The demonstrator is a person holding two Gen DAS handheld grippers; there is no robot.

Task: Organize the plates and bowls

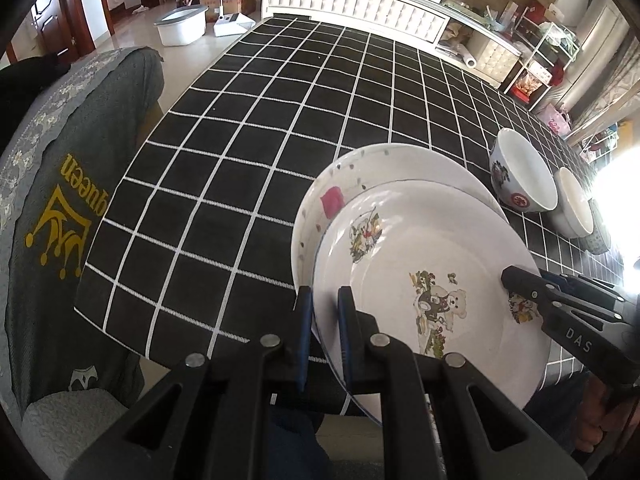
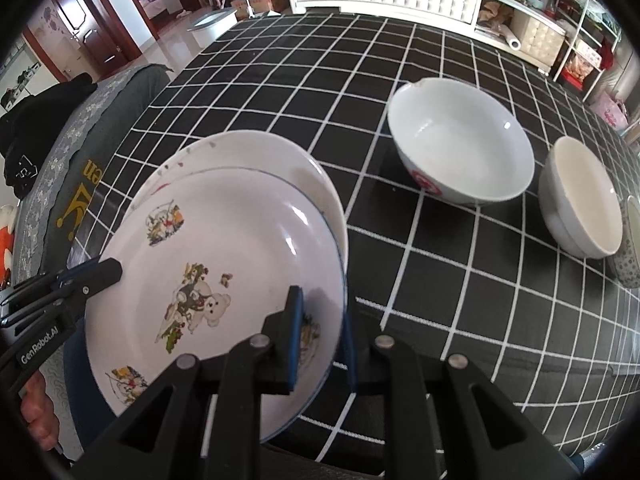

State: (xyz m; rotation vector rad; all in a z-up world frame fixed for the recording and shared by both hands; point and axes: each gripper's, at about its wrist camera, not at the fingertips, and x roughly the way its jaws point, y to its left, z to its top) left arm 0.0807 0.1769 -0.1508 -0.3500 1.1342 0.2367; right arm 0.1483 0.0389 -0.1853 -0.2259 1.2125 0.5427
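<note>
Both grippers pinch one bear-printed plate by opposite rims.

The left gripper (image 1: 325, 308) and right gripper (image 2: 320, 312), jaws narrow, clamp the bear plate (image 1: 432, 280), held over a second plate (image 1: 360, 168) just ahead. Beyond the right gripper stand two bowls (image 2: 460, 140) on the black checked tablecloth (image 1: 280, 120); a white tufted bench (image 1: 352, 4) lies farther off.

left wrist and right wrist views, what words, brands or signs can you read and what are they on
"queen", gold under a crown: grey chair cover; the right wrist view shows only "en".
"DAS": right claw, on its arm.
"GenRobot.AI": left claw, on its arm.
Red round sign on the big bowl: a character, too blurred to read.
</note>
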